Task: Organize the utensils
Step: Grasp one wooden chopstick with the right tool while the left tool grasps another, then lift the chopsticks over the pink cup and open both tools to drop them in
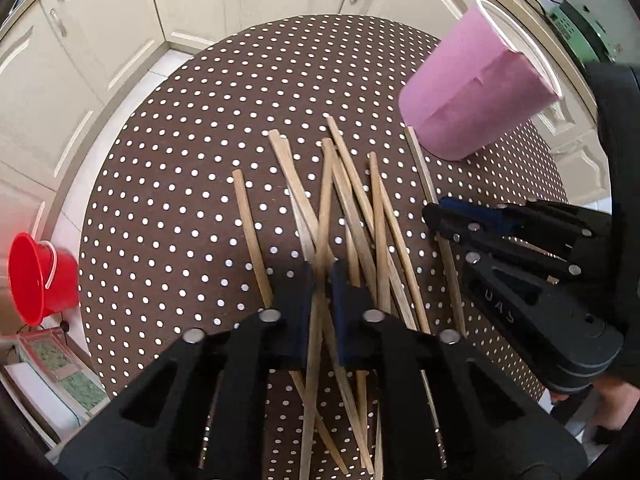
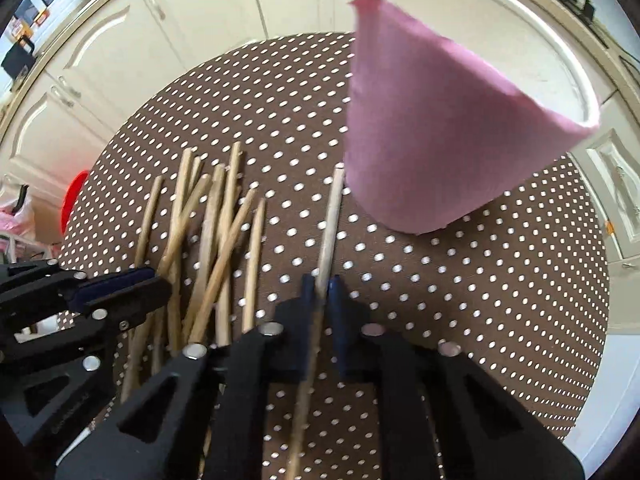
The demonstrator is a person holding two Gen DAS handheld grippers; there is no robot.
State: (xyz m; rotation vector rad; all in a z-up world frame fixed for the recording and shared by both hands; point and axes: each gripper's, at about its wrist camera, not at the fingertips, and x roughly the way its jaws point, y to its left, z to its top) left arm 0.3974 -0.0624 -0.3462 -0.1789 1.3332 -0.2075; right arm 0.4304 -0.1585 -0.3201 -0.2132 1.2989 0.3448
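1. Left wrist view: the left gripper points down at a loose pile of wooden chopsticks spread on the round table with its brown, white-dotted cloth. Its jaws are squeezed in on one chopstick from the middle of the pile, which runs straight up between the pads.
2. Same view, containers: a pink cup with a white rim stands upright on the cloth at the far right, just past the pile. You can't see into it from here, so no idea what's in it. A red bucket sits off the table to the left, tipped toward the camera, and its inside looks bare.
3. Same view: the right gripper comes in from the right, down near the cloth beside the outermost stick.
4. Right wrist view: the right gripper is pinched tight on a single pale chopstick that lies apart from the pile, its far tip just beside the pink cup's base.
5. Same view: the cup is tall and close, with its white rim in sight but its inside hidden. The left gripper sits at the left over the pile.
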